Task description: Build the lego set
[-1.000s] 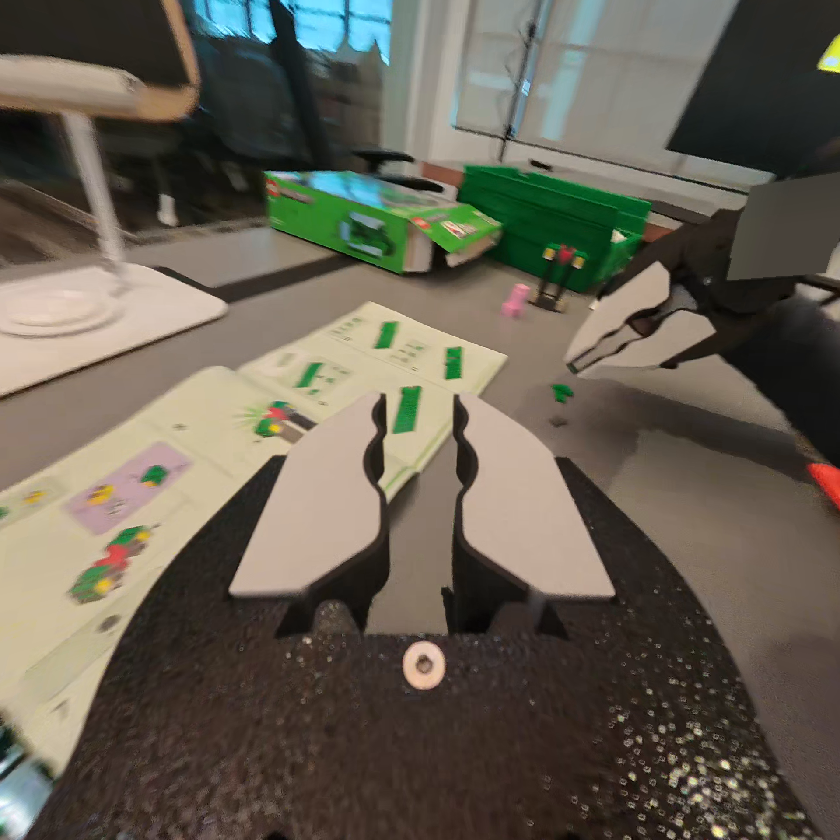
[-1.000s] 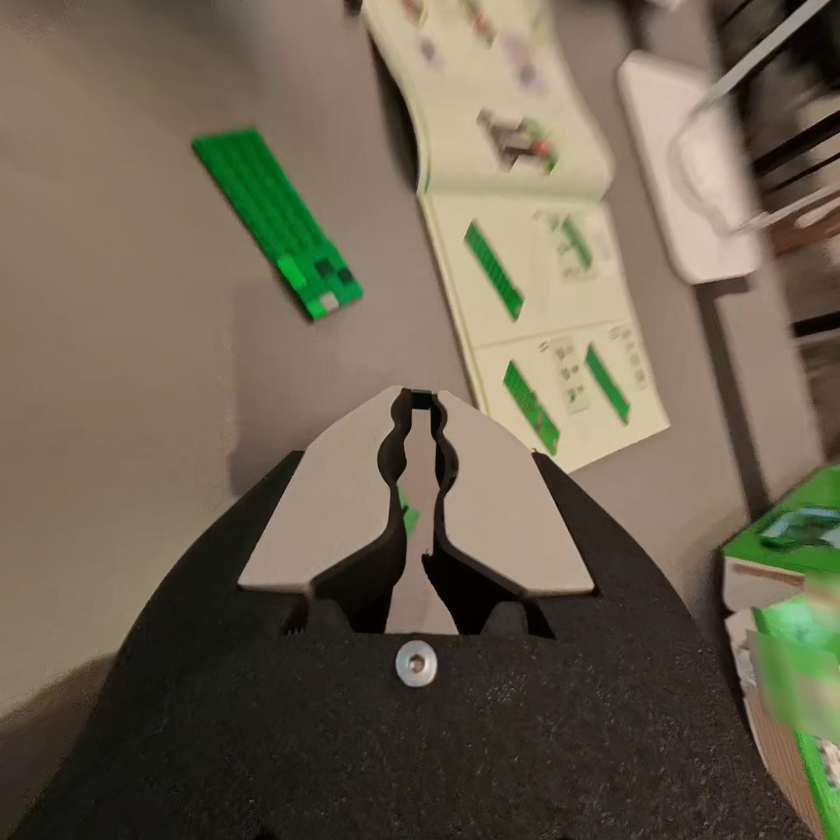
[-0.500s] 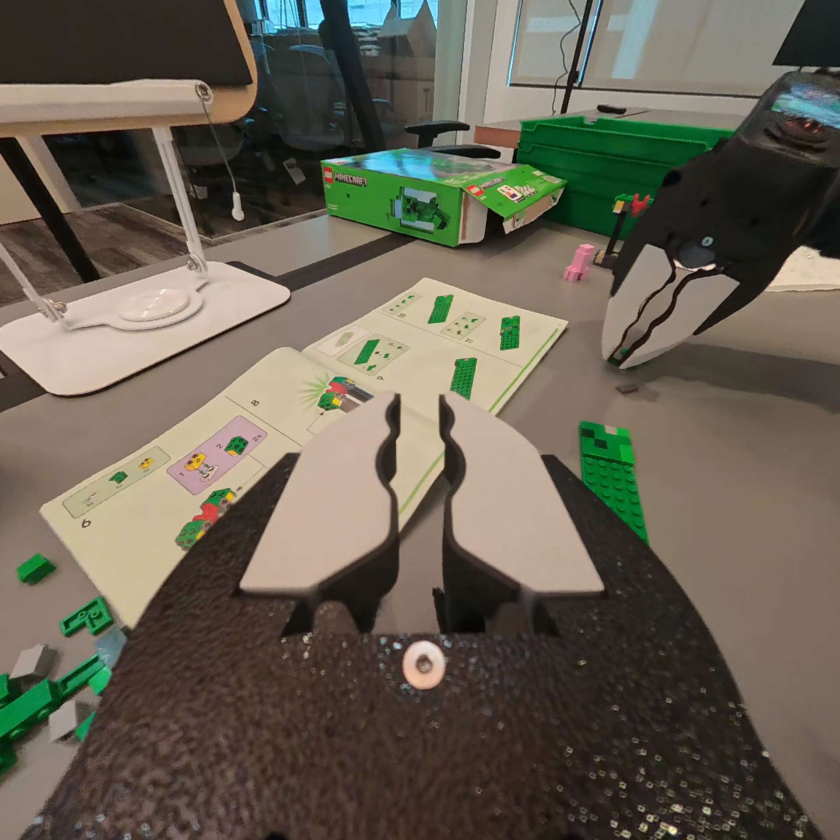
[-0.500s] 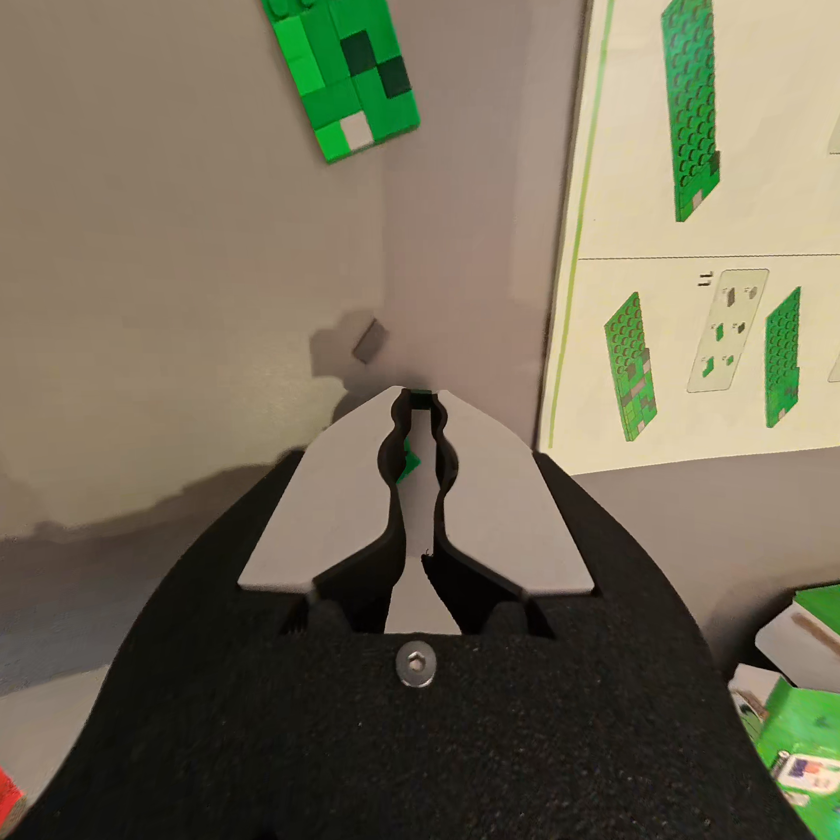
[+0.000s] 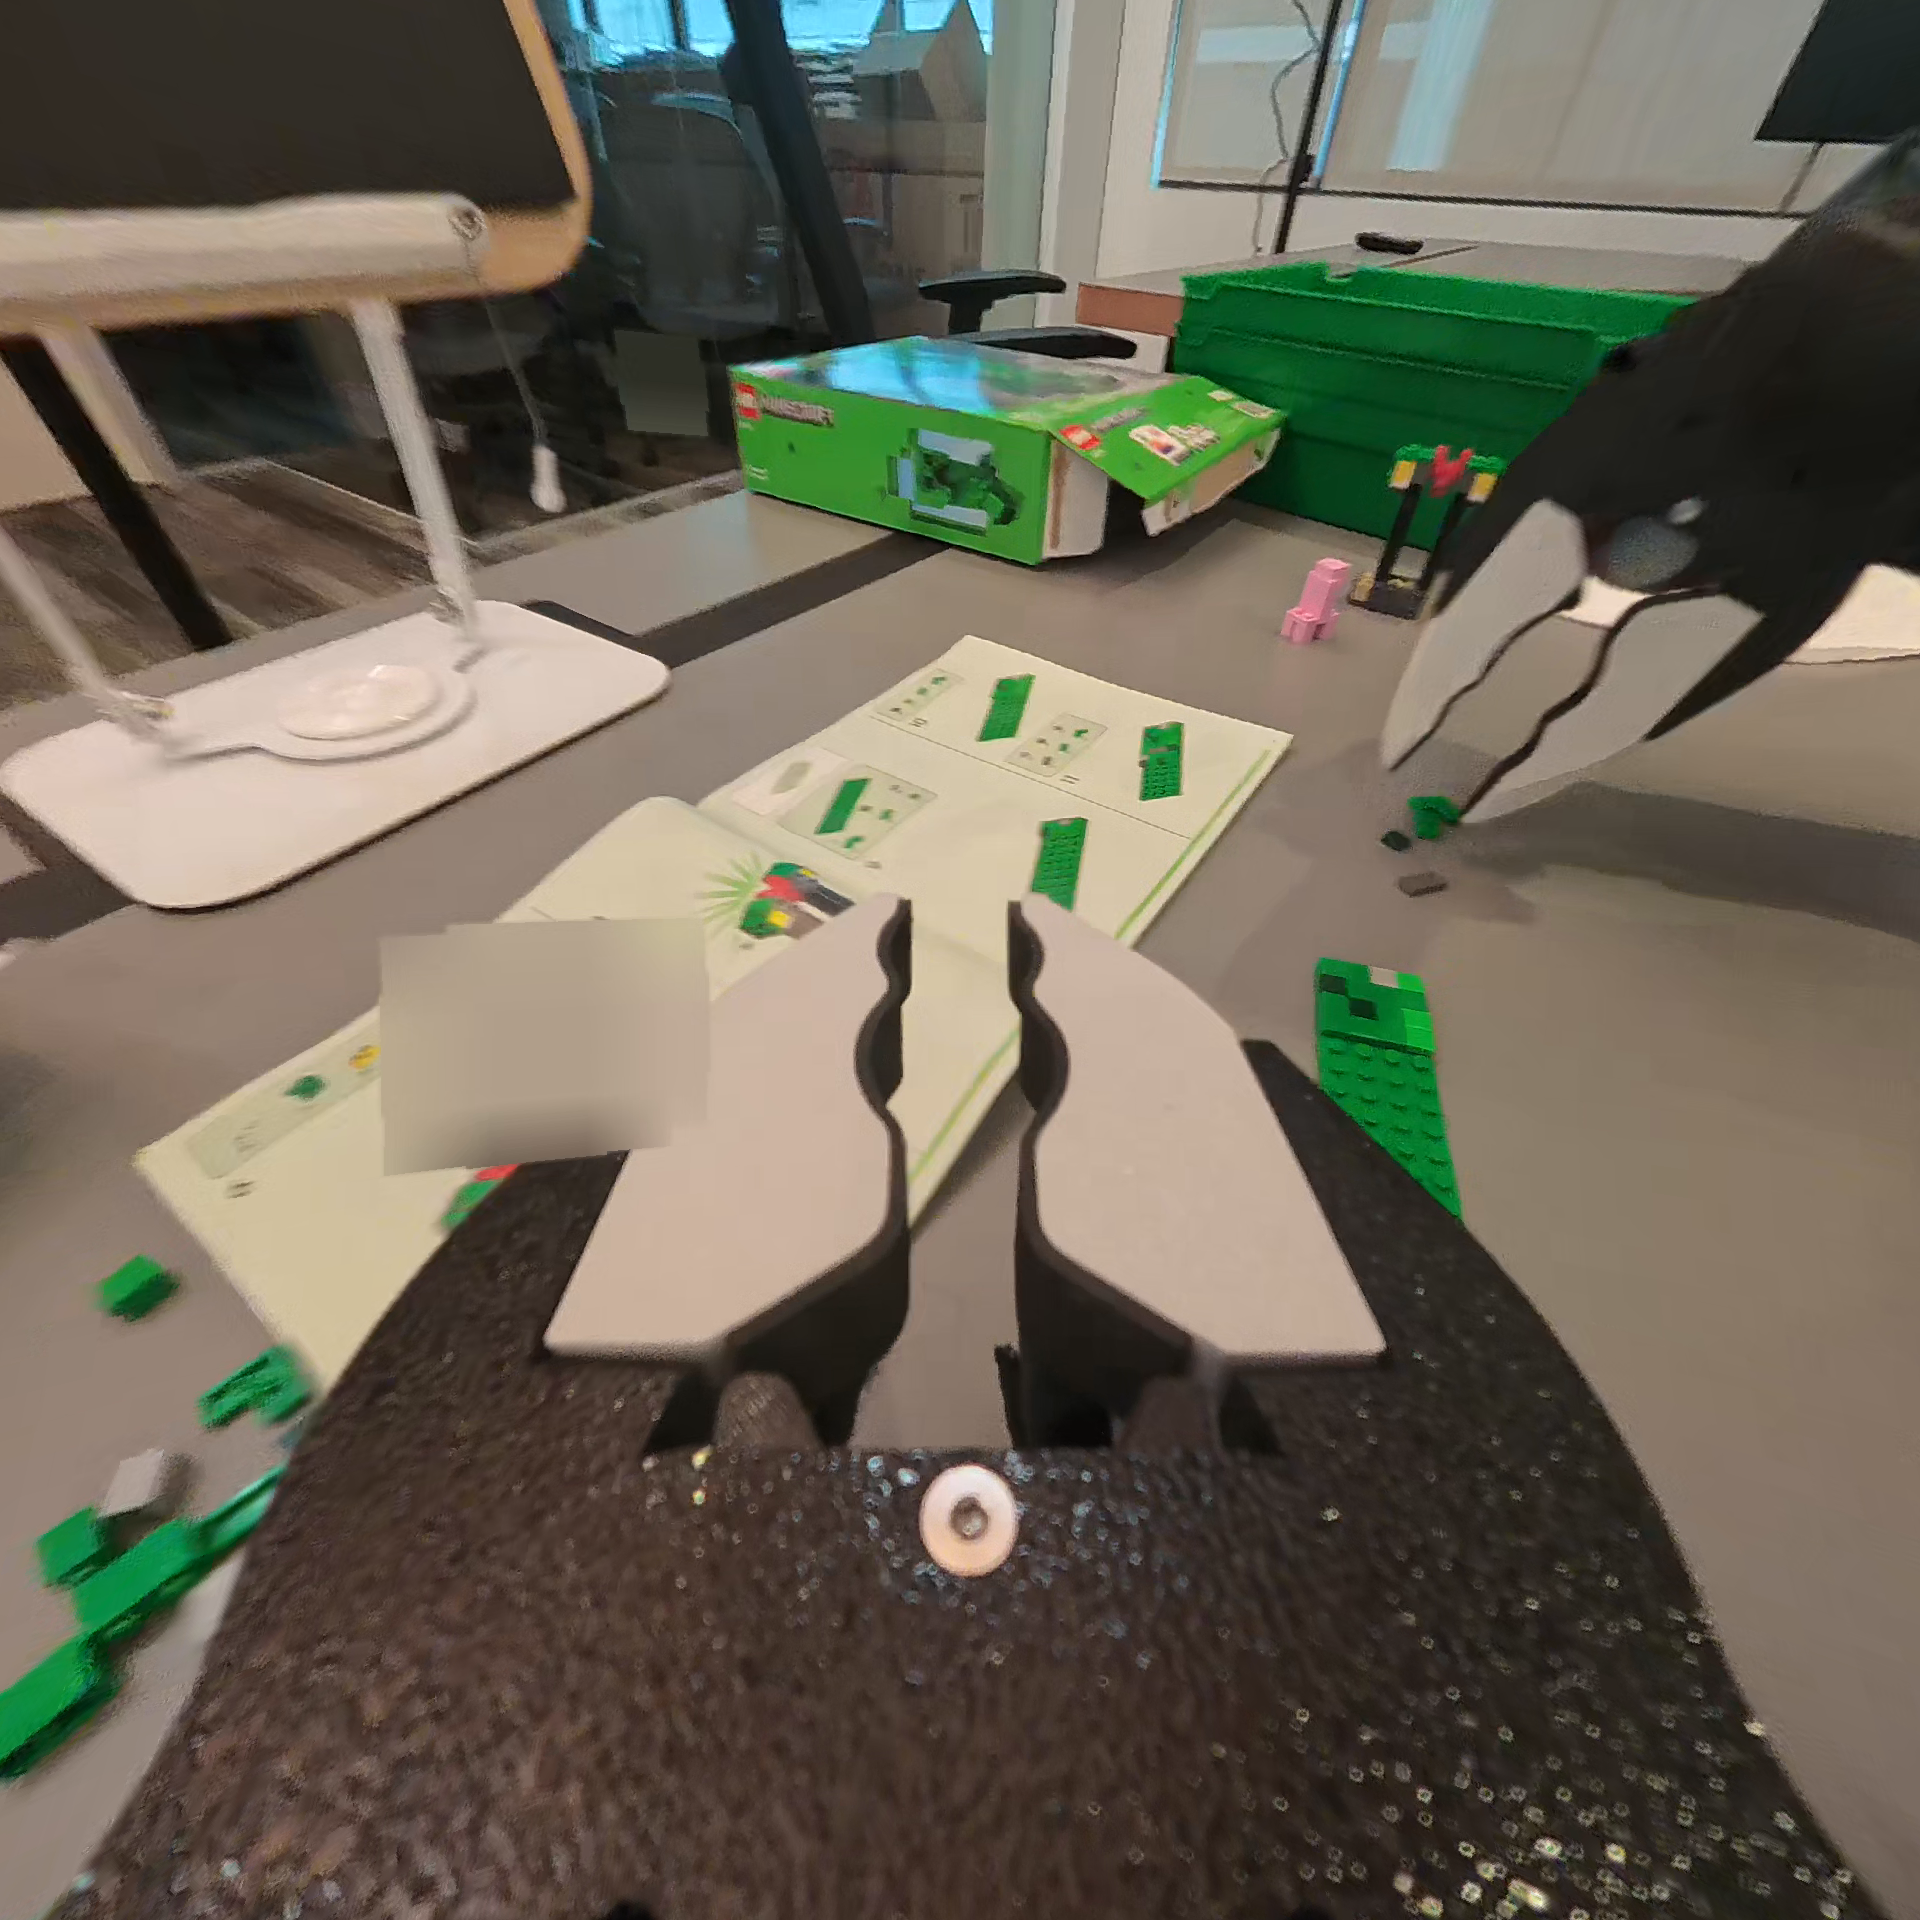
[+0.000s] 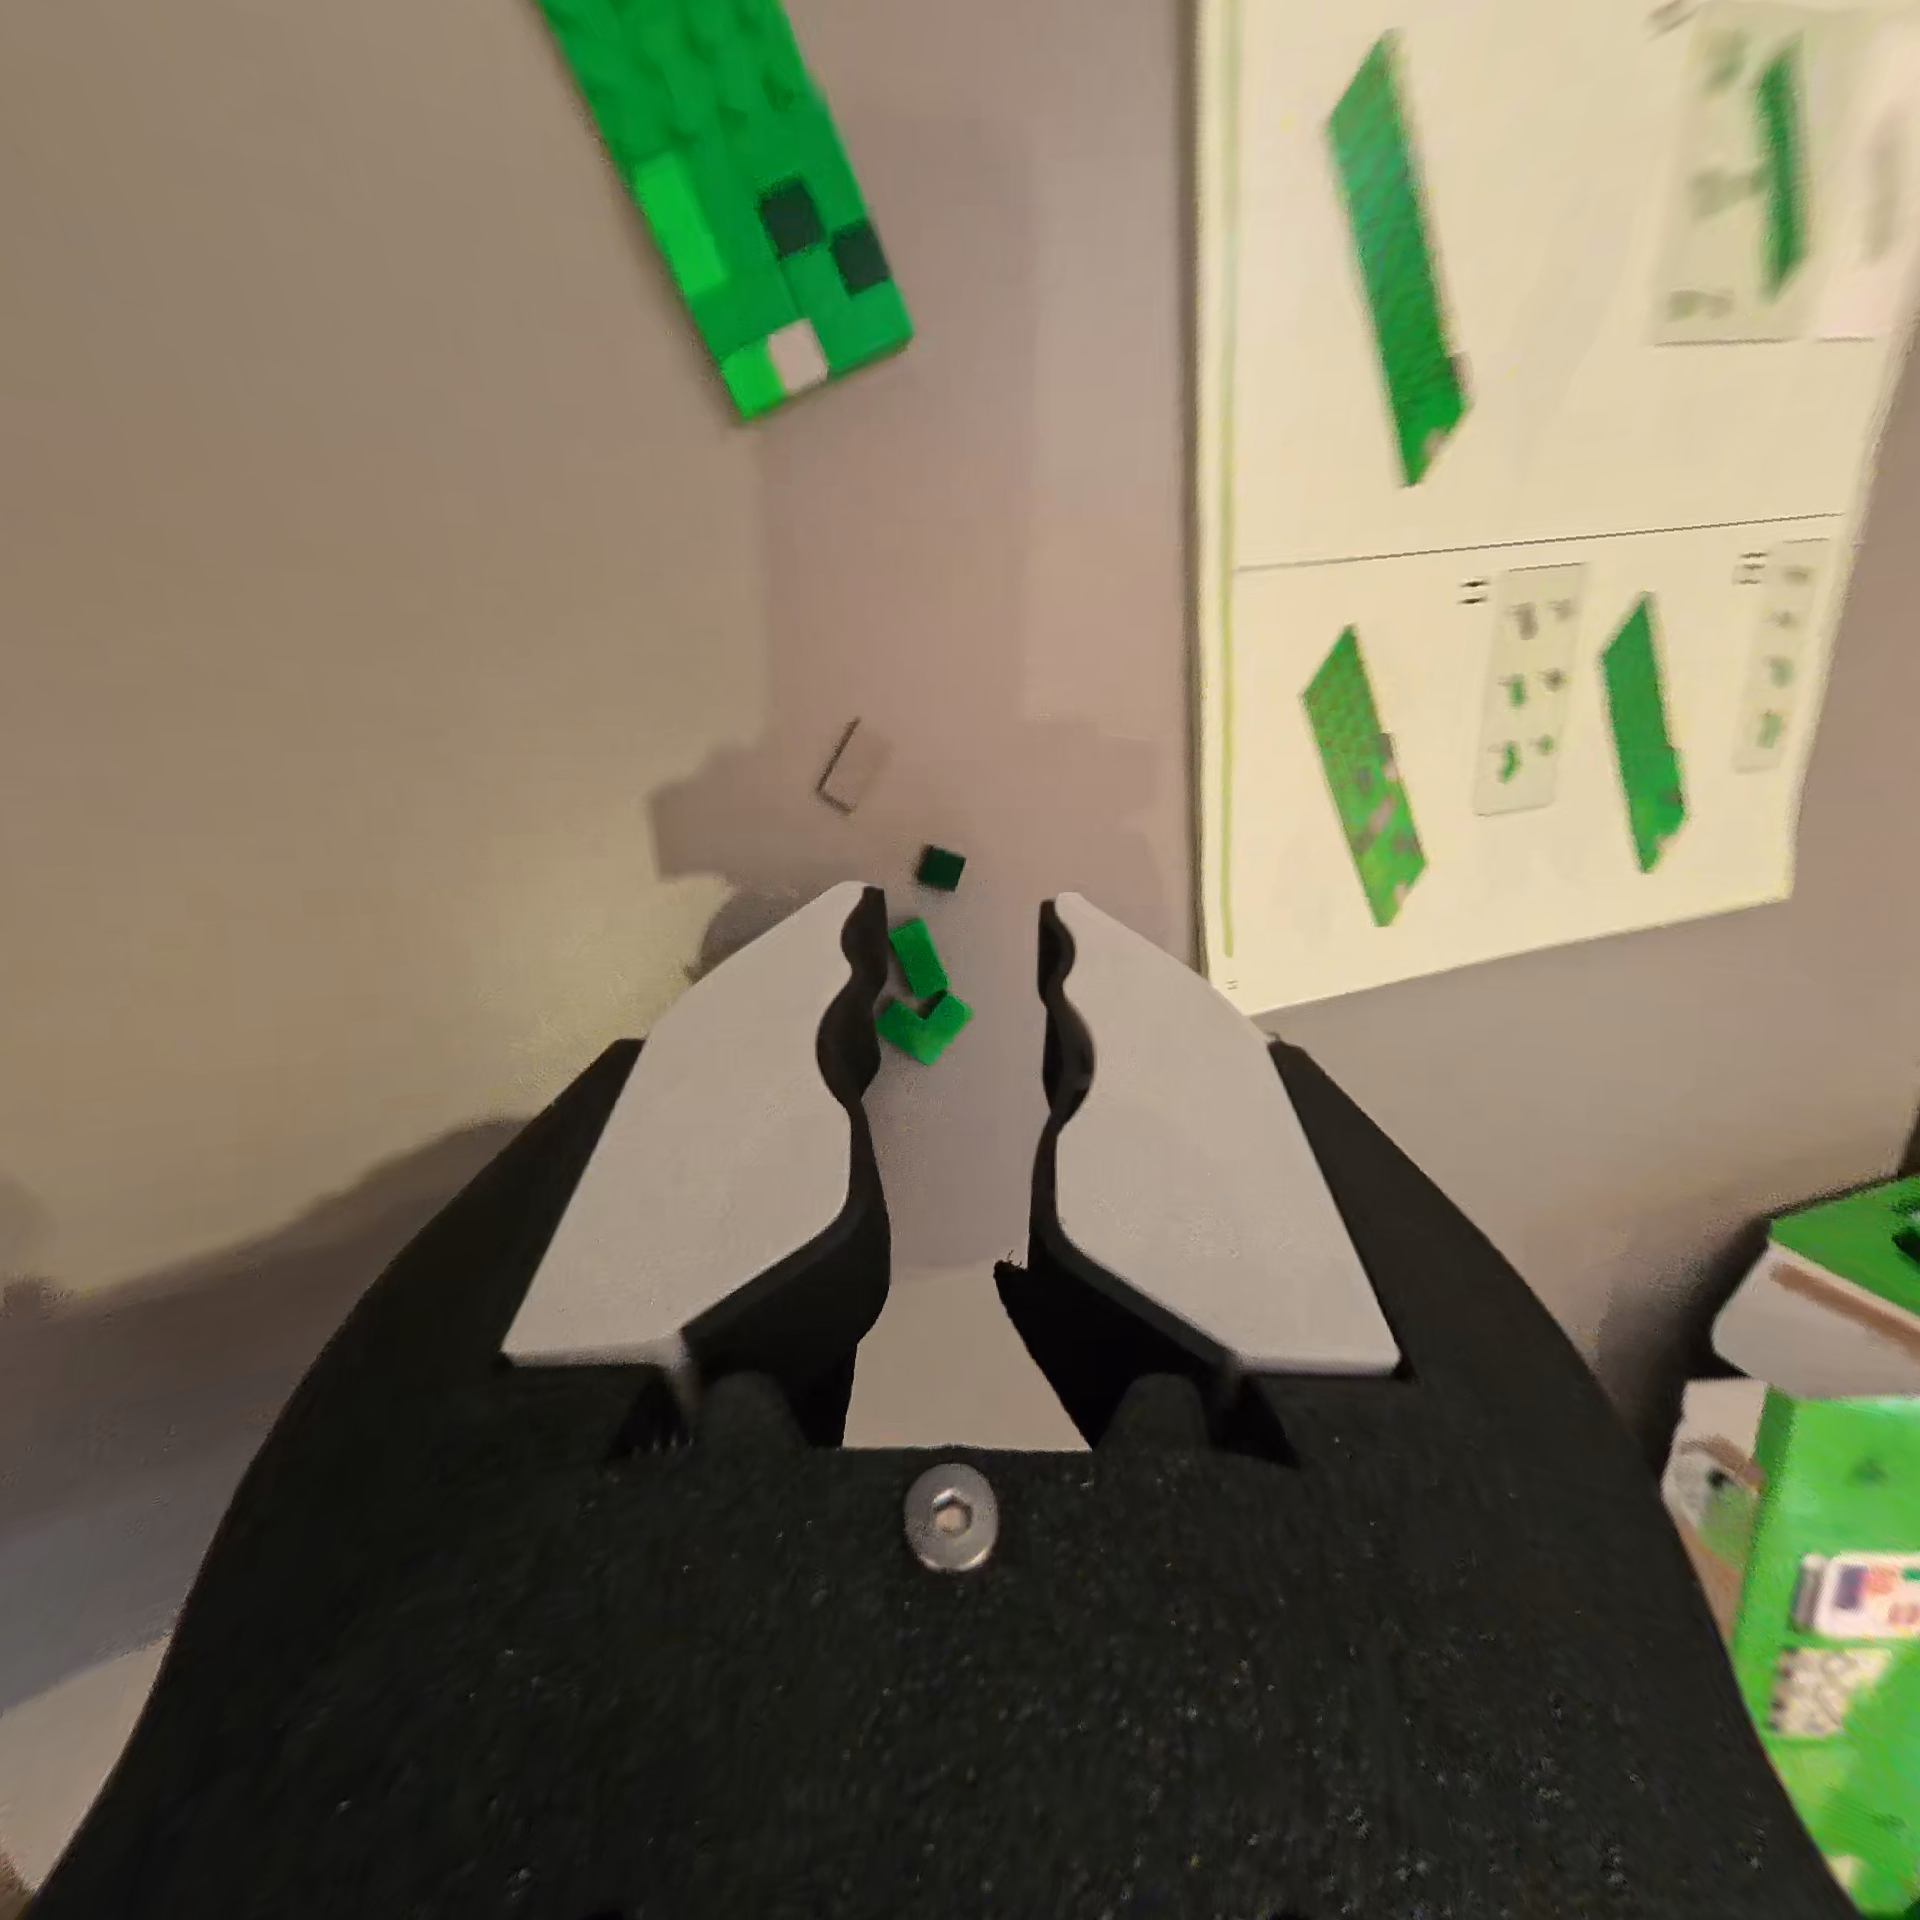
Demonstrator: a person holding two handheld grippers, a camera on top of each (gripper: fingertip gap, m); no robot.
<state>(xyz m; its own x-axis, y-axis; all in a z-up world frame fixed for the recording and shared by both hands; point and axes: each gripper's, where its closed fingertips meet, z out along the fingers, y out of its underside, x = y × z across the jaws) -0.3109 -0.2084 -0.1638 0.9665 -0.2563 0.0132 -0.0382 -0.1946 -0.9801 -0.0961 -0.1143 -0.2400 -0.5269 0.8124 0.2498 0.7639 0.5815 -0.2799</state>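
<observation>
My left gripper (image 5: 961, 920) is open and empty, held above the open instruction booklet (image 5: 935, 790). My right gripper (image 6: 961, 914) is open, low over the grey table. A small green tile (image 6: 914, 956) and an L-shaped green piece (image 6: 925, 1023) lie on the table between its fingers, near the left finger, not gripped. A dark green tile (image 6: 940, 868) lies just past the tips, and a grey tile (image 6: 854, 767) farther on. The left wrist view shows the right gripper (image 5: 1439, 790) open, tips down at these pieces (image 5: 1432, 814). The long green plate (image 6: 727, 187) with tiles at one end lies beyond; it also shows in the left wrist view (image 5: 1382, 1081).
A green set box (image 5: 935, 436) and green crates (image 5: 1403, 374) stand at the back. A white lamp base (image 5: 312, 727) is at the left. A pink figure (image 5: 1314, 601) and a small post build (image 5: 1423, 530) stand far right. Loose green pieces (image 5: 125, 1558) lie lower left. The gap from one gripper's tips to the other's is roughly 25 cm. From the right gripper's tips to the long green plate (image 6: 727, 187) is close to 11 cm. It turns up in the left wrist view (image 5: 1393, 1027) as well.
My right gripper was shut on a small dark green tile; it has opened and the tile now lies on the table by the other small pieces. My left gripper narrowed a little.
</observation>
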